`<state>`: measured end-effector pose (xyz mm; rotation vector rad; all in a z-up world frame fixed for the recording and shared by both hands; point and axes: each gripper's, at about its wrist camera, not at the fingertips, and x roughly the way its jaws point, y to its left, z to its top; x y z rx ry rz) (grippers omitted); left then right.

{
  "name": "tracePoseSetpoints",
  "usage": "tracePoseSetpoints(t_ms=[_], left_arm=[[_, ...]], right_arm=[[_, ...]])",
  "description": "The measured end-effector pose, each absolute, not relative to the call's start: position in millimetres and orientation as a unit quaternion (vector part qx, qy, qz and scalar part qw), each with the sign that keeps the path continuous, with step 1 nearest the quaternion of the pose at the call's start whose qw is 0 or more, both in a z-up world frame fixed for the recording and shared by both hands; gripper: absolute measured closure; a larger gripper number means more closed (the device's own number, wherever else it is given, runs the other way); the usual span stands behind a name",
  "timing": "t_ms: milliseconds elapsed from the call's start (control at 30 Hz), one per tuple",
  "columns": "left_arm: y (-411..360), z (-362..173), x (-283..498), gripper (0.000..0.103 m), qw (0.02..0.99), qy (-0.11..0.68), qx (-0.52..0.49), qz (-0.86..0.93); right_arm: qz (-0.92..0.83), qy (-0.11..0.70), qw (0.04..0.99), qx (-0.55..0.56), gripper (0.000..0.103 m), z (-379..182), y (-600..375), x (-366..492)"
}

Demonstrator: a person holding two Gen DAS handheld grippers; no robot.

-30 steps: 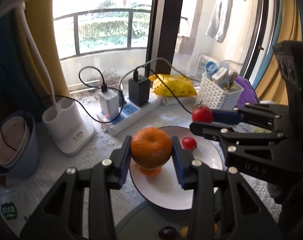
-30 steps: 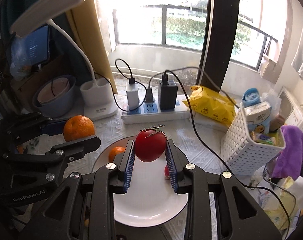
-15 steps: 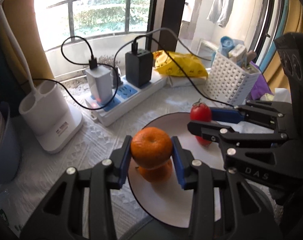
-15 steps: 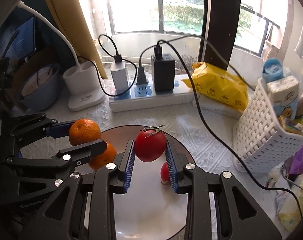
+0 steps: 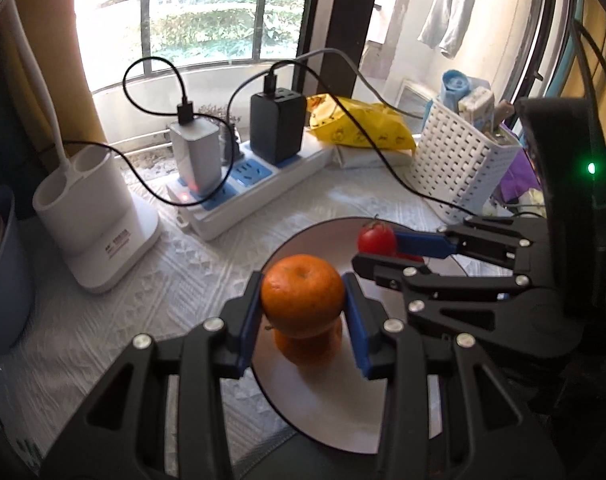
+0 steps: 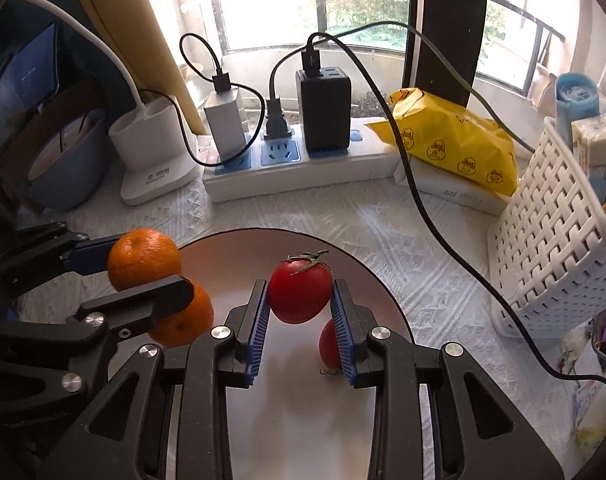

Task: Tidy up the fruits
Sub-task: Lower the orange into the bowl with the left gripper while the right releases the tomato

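**2 fruits riding low over the plate, each pinched at its waist**

The left gripper point(image 5: 303, 312) is clamping an orange point(image 5: 302, 294) between its blue pads, holding it just above a second orange point(image 6: 183, 318) already lying on the white plate point(image 6: 287, 400). The right gripper point(image 6: 300, 312) is squeezing a tomato point(image 6: 300, 292) across its middle, hovering over the plate beside a smaller tomato point(image 6: 329, 346) resting there.

Handling, as a judgement: the orange is looking firm and fairly light, its pebbled rind giving the pads good bite, so the grip across its widest part is suiting it. The tomato is smooth, thin-skinned and soft; it is likely bruising or slipping under a hard squeeze, so a gentle hold at the equator is calling for care.

Orientation: the orange's dimpled stem end is pointing up and slightly toward the window, its axis near vertical. The tomato's green calyx is facing up and away, its long axis tilting a little, the narrower end hanging down between the pads.

A black cable point(image 6: 431, 216) is trailing across the cloth near the plate's far rim.
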<state>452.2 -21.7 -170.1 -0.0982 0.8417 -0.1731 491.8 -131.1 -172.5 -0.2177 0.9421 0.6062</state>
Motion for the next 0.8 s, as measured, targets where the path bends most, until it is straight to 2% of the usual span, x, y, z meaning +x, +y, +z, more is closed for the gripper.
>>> tracePoseSetpoints(t_ms=[100, 233, 800], left_arm=[[-20, -170, 448, 0.063, 0.909, 0.407, -0.05, -0.08], [-16, -173, 450, 0.063, 0.908, 0.411, -0.053, -0.067], [-24, -166, 457, 0.061, 0.915, 0.392, -0.043, -0.091]], right_arm=[[0.285, 0.446, 0.842, -0.104, 0.07, -172, -130, 491], [0.283, 0.446, 0.843, -0.102, 0.06, -173, -130, 492], [0.279, 0.441, 0.847, -0.102, 0.06, -167, -135, 490]])
